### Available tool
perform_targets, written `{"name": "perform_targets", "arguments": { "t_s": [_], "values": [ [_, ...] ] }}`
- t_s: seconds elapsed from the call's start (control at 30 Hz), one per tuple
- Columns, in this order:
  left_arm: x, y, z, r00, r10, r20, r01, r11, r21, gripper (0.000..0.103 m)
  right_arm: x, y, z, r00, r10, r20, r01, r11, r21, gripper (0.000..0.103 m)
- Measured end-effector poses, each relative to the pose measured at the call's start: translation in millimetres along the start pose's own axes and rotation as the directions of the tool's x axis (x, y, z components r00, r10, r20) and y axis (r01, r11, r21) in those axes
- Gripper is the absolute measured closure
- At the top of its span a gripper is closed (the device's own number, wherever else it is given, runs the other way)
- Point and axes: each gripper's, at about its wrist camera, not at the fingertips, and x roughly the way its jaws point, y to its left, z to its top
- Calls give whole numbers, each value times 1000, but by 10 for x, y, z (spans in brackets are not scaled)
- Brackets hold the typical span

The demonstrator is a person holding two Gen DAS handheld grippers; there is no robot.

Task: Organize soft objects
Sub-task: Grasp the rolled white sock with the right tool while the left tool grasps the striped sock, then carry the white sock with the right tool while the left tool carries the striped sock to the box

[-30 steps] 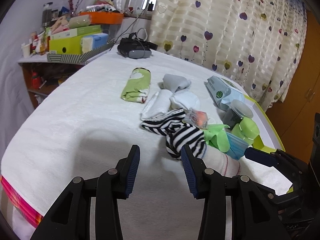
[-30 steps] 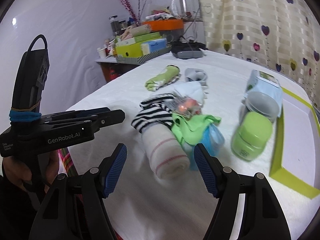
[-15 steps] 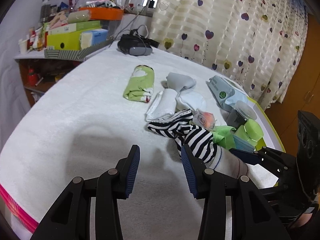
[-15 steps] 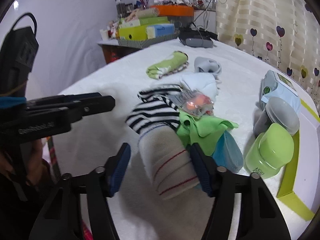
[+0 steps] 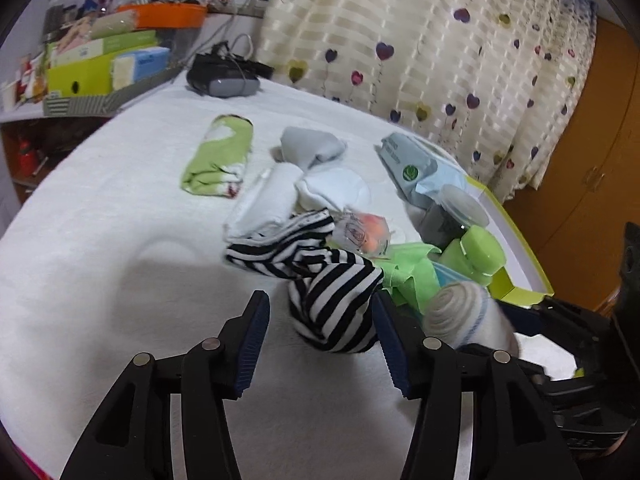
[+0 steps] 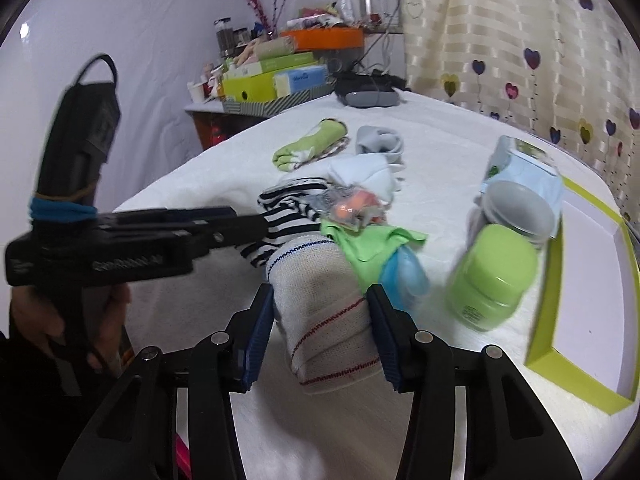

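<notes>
Since the earlier frame, the left tool (image 5: 322, 340) has been opened wide around the striped sock (image 5: 334, 300), whose bundle lies between its jaws, unpressed, on the white surface (image 5: 120, 248). From the right wrist, the right tool (image 6: 322, 334) is seen closed onto the ribbed white sock roll (image 6: 324, 320), its long axis running away between the pads.

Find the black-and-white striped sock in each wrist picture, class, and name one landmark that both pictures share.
Left wrist: the striped sock lies low in the centre, between the open left claw fingers.
Right wrist: left of centre, partly behind the left claw's arm, beyond the rolled cream sock.
Shared landmark: the green rolled cloth.
</notes>
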Motion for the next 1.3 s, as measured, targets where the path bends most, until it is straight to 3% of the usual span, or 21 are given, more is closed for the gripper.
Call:
{"name": "perform_targets", "arguments": {
  "t_s": [0.2,0.27,0.33,0.43,0.8,1.3],
  "values": [
    [207,-37,18,999,14,-42,-14,1000,-1,50,-48,-98,-8,1000,4,17,-5,1000,21,55],
    [232,-59,12,999,9,-48,-9,1000,6,59,-56,-122,-17,1000,8,23,-9,1000,26,55],
    [252,-86,6,998,20,-58,-19,1000,11,81,-60,-146,-28,1000,12,27,-13,999,30,55],
    [207,-120,-10,999,33,-42,-32,999,20,91,-78,-165,-37,999,15,36,-16,999,38,55],
    [-206,-212,-29,996,65,53,-67,997,35,93,-250,-180,-86,996,-1,84,-5,998,67,55],
    [-365,-686,50,996,-3,94,-8,993,116,93,-574,-321,-80,986,-68,152,52,993,108,55]
  ]
}}
